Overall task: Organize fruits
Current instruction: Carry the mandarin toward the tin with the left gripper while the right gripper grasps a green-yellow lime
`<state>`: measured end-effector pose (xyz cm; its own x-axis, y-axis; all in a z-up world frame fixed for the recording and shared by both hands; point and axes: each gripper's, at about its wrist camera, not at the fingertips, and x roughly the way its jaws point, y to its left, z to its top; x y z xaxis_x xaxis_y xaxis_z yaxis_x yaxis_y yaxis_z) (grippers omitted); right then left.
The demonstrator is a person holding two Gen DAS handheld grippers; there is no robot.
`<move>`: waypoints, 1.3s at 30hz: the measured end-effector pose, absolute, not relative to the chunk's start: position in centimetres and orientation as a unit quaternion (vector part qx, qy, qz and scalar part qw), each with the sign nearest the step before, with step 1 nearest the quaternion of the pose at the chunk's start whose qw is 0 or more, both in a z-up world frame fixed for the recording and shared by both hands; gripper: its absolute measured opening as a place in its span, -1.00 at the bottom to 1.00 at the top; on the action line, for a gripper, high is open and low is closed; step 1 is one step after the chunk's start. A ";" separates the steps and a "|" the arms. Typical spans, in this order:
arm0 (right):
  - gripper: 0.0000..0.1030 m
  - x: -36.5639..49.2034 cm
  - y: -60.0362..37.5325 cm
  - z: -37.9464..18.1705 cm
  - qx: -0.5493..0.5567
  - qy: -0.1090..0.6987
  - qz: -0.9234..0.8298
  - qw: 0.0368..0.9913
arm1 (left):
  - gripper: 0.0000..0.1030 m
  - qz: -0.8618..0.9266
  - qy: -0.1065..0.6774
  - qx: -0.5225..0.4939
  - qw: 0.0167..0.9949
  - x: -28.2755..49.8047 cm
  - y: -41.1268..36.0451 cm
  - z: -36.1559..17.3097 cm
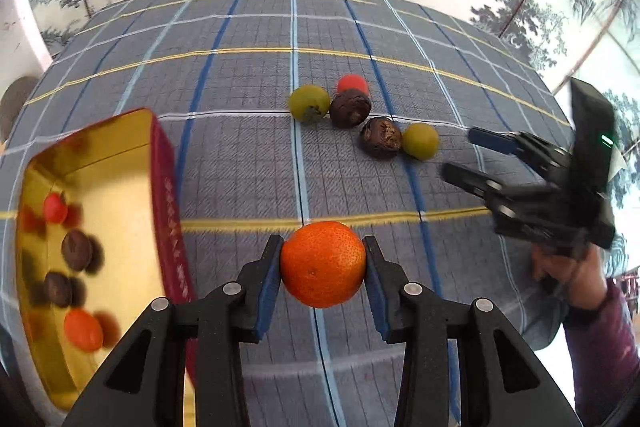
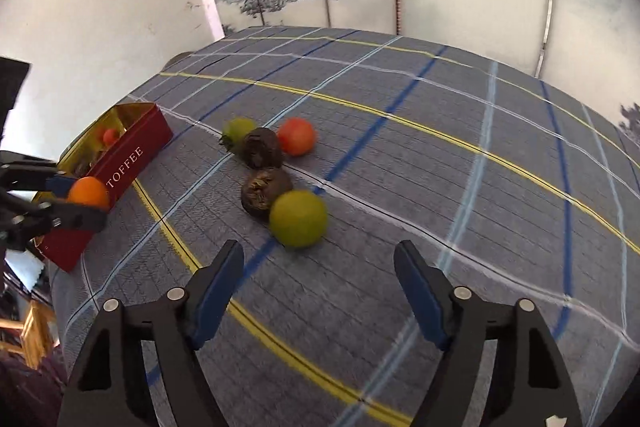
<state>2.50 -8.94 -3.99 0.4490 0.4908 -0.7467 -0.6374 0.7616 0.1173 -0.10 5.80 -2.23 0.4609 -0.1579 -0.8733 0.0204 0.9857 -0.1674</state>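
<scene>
Fingers (image 1: 267, 291) of the left gripper (image 1: 323, 269) are clamped on an orange tangerine (image 1: 323, 269), one blue pad pressed on each side, and the fruit is held clear of the plaid-covered surface (image 1: 248, 163), just beside the red tin (image 1: 172, 227). It's pretty much round, so no real long axis can be made out; a small dimple is seen facing the left wrist camera. From the right wrist view the same tangerine (image 2: 89, 191) is seen at the near end of the tin (image 2: 132, 163), which is lettered TOFFEE on its red side and lies with its long axis running away toward the far left. Inside the gold-lined tin (image 1: 120, 195), two dark wrinkly fruits, a small red one and an orange one are seen, all a bit blurred. Right gripper (image 2: 320, 279) fingers (image 2: 219, 279) are spread well apart with nothing between them, and they're pointed down at the loose pile without touching it. In that pile a green fruit (image 2: 298, 218) is closest to the fingers, touching a dark wrinkled fruit (image 2: 260, 191) behind it; further back a second dark one (image 2: 262, 148) sits between another green fruit (image 2: 239, 128) and a red-orange one (image 2: 297, 135). In the left wrist view the right gripper (image 1: 464, 159) is seen off to the right of the pile, held by a hand (image 1: 568, 267) in a purple sleeve (image 1: 604, 339).
</scene>
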 end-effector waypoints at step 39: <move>-0.35 -0.8 -12.3 -5.2 -0.042 0.418 0.265 0.868 | -0.21 0.060 0.460 -0.089 0.881 -9.4 13.6 -0.5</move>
<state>-0.76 -12.32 -5.20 0.5095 0.4245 -0.7485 -0.4954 0.8559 0.1483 -9.41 13.63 -0.49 0.5693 0.0242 -0.8218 -0.1875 0.9770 -0.1012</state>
